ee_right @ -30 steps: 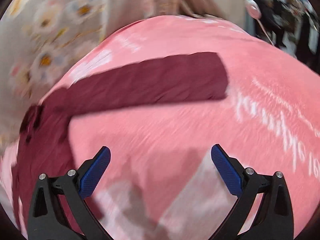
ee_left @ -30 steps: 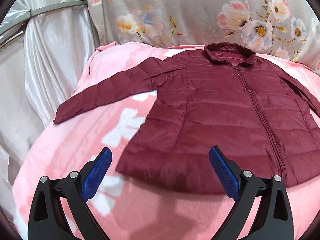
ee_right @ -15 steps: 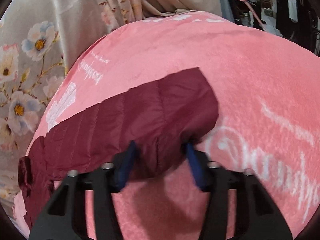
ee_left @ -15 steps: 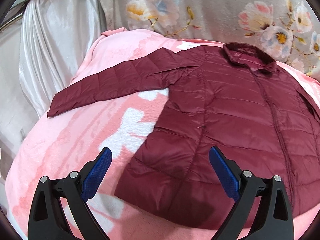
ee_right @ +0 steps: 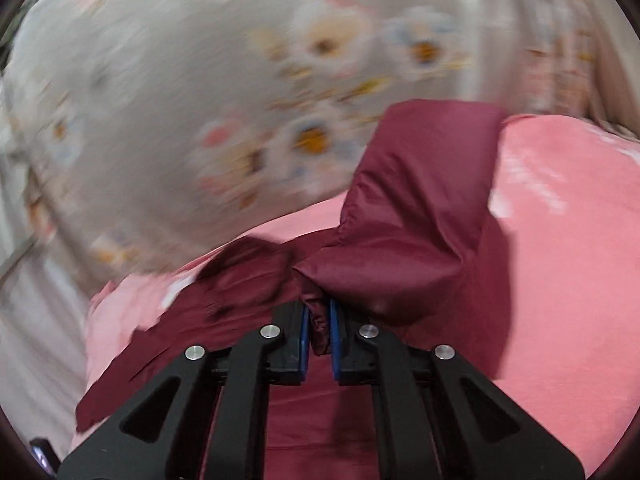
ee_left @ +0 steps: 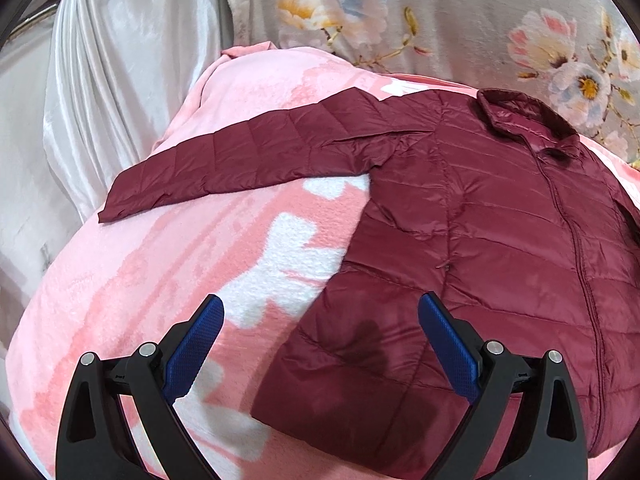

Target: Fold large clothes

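Observation:
A dark red quilted jacket (ee_left: 500, 240) lies front up and zipped on a pink blanket (ee_left: 160, 280), its left sleeve (ee_left: 240, 160) stretched out to the left. My left gripper (ee_left: 320, 340) hovers open just above the jacket's lower left hem corner, with nothing between its blue pads. In the blurred right wrist view, my right gripper (ee_right: 319, 328) has its jaws closing tight on a pinch of the other sleeve (ee_right: 420, 220). That sleeve hangs lifted above the blanket (ee_right: 560, 240), with the jacket body (ee_right: 240, 292) to the lower left.
A grey floral curtain (ee_left: 400, 12) hangs behind the bed and fills the blurred upper part of the right wrist view (ee_right: 200, 80). White satin drapery (ee_left: 100, 80) falls along the bed's left side, where the blanket edge drops away.
My right gripper went from wide open over the flat sleeve to shut on its cuff end, then lifted it and swung toward the jacket. My left gripper drifted left along the hem, still open.

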`<control>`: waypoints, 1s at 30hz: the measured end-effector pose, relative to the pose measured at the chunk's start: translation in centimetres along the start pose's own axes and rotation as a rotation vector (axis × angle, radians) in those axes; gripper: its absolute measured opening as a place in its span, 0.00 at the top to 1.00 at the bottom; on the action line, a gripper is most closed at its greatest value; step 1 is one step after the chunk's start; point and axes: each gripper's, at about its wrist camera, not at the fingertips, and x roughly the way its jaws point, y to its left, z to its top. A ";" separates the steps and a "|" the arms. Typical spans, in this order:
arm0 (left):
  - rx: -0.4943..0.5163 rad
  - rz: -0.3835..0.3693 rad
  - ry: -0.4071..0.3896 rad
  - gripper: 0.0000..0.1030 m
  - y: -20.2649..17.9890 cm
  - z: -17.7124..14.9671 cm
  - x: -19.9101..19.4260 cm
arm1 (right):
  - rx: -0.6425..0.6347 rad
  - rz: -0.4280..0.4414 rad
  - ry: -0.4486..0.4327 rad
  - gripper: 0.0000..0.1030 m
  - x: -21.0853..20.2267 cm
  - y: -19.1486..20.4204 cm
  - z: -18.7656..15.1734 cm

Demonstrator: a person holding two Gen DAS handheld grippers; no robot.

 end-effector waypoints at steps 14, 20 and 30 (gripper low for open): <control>-0.096 -0.141 0.025 0.07 2.6 3.5 1.3 | -0.200 0.289 0.093 0.40 5.8 14.3 -6.5; -0.159 -0.341 0.107 0.07 -0.2 7.5 3.6 | -0.017 0.073 0.055 0.40 3.3 3.3 -3.0; -0.191 -0.491 0.319 0.14 -9.1 10.1 10.2 | 0.412 -0.107 0.158 0.38 4.5 -14.6 -5.4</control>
